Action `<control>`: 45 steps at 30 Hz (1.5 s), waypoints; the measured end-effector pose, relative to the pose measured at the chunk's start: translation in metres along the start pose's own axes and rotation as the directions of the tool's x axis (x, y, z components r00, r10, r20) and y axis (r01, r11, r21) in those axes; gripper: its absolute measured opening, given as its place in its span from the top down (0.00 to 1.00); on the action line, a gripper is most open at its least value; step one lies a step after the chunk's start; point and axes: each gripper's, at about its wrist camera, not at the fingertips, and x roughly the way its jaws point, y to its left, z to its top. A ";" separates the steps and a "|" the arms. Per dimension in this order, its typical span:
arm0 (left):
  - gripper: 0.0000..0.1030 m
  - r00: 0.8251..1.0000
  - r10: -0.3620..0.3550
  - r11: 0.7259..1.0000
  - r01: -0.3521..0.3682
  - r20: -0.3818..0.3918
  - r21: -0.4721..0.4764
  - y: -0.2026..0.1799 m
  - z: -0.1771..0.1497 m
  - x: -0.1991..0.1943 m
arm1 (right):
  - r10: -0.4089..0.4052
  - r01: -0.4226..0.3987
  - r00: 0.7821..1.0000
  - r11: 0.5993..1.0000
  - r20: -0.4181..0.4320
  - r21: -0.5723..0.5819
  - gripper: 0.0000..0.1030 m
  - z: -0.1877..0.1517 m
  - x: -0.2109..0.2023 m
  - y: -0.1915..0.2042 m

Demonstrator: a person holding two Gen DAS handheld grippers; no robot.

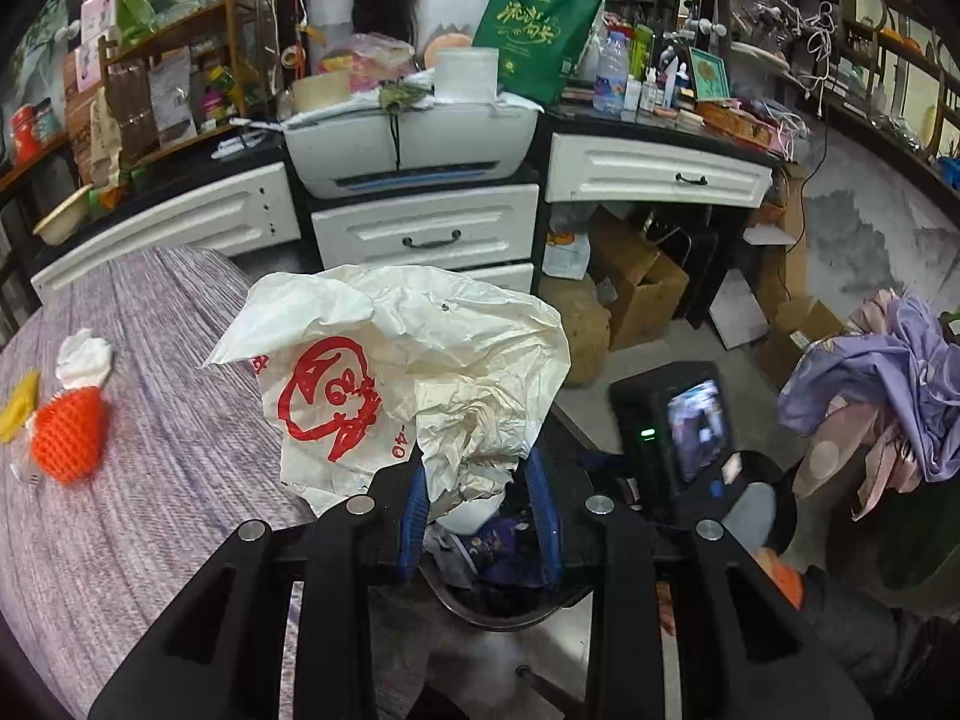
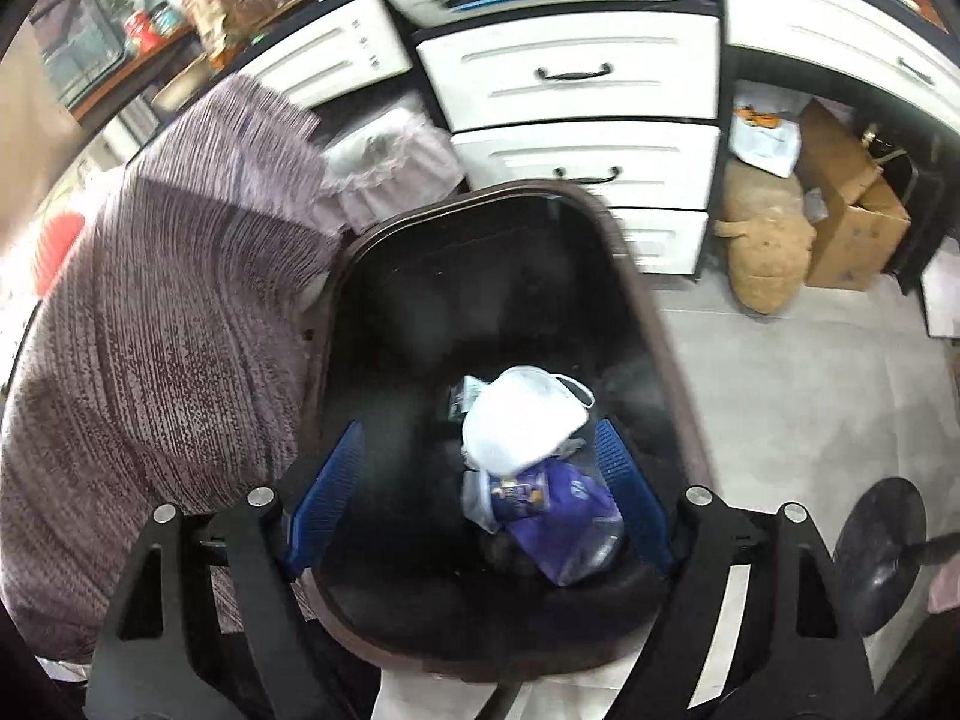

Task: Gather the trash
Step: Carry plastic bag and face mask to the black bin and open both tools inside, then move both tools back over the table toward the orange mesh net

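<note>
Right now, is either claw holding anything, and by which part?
The left claw pinches the crumpled white bag by its bunched lower end. The right claw is open over the bin, holding nothing.

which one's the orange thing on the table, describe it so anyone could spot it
On the purple striped tablecloth, look near its left edge. The orange foam net lies there, between a white crumpled tissue and a yellow scrap. It alone is bright orange and meshed.

Left wrist cam looks forward and down past its tongs (image 1: 480,510), worktop (image 1: 150,420) off to the left. Right wrist cam stares steeply into the trash bin (image 2: 660,372), really close. Both catch the white drawers (image 1: 426,228) behind and the bin.
</note>
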 end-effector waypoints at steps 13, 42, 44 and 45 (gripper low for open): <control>0.71 0.981 -0.054 0.998 0.057 -0.188 0.010 -0.025 -0.011 0.084 | -0.147 0.142 0.985 0.988 0.087 0.066 0.20 -0.024 -0.041 -0.047; 0.15 0.952 -0.071 0.997 0.081 -0.298 0.022 -0.050 -0.044 0.114 | -0.218 0.199 0.974 0.951 0.056 0.238 0.19 -0.038 -0.046 -0.102; 0.13 0.954 -0.073 0.996 0.084 -0.291 0.025 -0.052 -0.047 0.107 | -0.210 0.193 0.976 0.951 0.049 0.243 0.19 -0.040 -0.044 -0.102; 0.12 0.955 -0.078 0.996 0.089 -0.287 0.026 -0.052 -0.048 0.102 | -0.208 0.190 0.977 0.951 0.048 0.243 0.19 -0.040 -0.044 -0.102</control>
